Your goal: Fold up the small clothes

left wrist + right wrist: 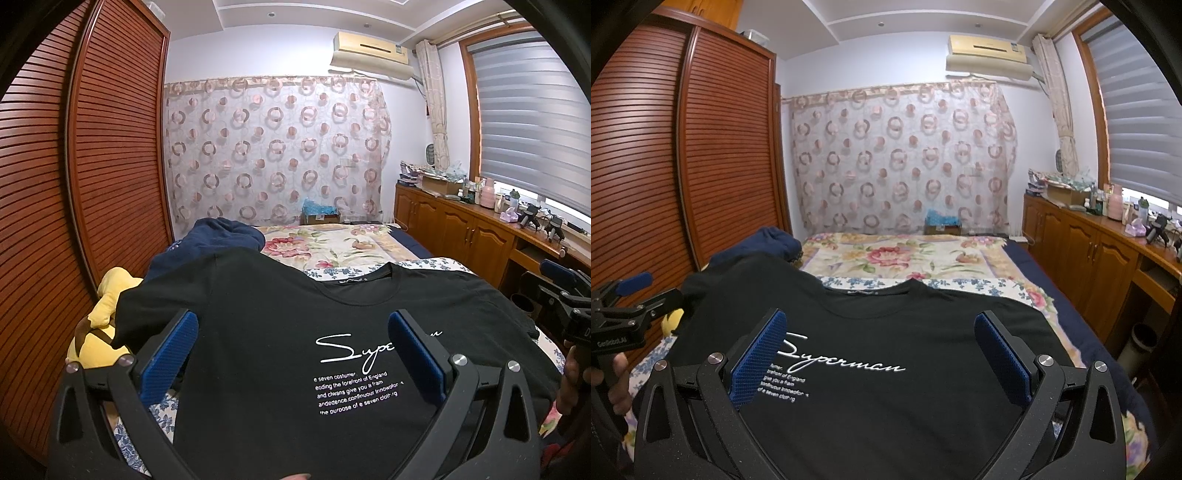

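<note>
With the black T-shirt (886, 406) lying flat, print up, the left gripper (291, 354) and right gripper (879, 354), both wide open and empty, should pinch the sleeve at 9 o'clock and fold it inward smoothly.

my left gripper (291, 345) and right gripper (879, 341) had matte black arms, blue ribbed pads (168, 356), silver screws (459, 359)

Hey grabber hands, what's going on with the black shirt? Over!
Left gripper open, right gripper open, both above the shirt. Black T-shirt spread print-up on the bed, unfolded. Yellow plush toy beside its left sleeve.
</note>
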Demonstrator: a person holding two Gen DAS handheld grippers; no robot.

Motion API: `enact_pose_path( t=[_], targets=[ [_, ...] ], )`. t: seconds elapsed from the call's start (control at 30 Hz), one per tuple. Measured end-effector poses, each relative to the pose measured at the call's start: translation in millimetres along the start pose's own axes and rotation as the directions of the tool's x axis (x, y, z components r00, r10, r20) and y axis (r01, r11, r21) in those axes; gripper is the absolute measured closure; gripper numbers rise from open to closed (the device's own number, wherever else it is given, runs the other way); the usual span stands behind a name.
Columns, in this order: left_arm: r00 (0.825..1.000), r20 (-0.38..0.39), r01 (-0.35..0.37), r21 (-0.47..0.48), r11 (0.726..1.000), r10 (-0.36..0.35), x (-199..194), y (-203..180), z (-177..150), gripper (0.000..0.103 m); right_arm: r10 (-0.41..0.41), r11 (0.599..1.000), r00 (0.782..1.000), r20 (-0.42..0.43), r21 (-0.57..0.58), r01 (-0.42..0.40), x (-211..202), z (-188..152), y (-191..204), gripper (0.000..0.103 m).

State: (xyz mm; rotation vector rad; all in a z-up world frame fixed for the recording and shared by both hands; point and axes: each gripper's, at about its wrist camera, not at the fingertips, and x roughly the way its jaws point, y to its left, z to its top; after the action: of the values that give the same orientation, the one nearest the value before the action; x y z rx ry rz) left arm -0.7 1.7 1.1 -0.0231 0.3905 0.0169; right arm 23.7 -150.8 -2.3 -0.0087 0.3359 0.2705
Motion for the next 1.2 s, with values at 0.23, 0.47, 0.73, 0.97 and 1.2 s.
enact_pose_path(
  t=[0.23,0.47,0.73,0.97,1.2],
  targets=[
    [1.000,0.010,-0.003,0.002,1.000,0.003,-0.6,2.5,1.5,0.000,-0.001,1.000,1.000,0.000,0.000,0.001,-0.5,0.8,0.9,0.000],
    [1.000,0.015,-0.005,0.004,1.000,0.005,-2.4,3.3,3.9,0.000,-0.001,1.000,1.000,0.000,0.001,0.001,-0.5,0.8,1.0,0.000],
    [1.000,0.013,-0.008,0.004,1.000,0.008,-3.4,3.1,4.6,0.000,-0.001,1.000,1.000,0.001,0.001,0.001,-0.7,0.8,0.9,0.000],
    [1.000,0.013,-0.006,0.005,1.000,0.006,-3.5,4.2,5.8,0.000,0.000,1.000,1.000,0.002,0.001,0.000,-1.4,1.0,1.5,0.000],
    [1.000,0.013,-0.007,0.005,1.000,0.007,-3.7,2.6,5.4,0.000,0.000,1.000,1.000,0.002,0.002,0.000,-1.9,1.0,1.8,0.000]
  ],
)
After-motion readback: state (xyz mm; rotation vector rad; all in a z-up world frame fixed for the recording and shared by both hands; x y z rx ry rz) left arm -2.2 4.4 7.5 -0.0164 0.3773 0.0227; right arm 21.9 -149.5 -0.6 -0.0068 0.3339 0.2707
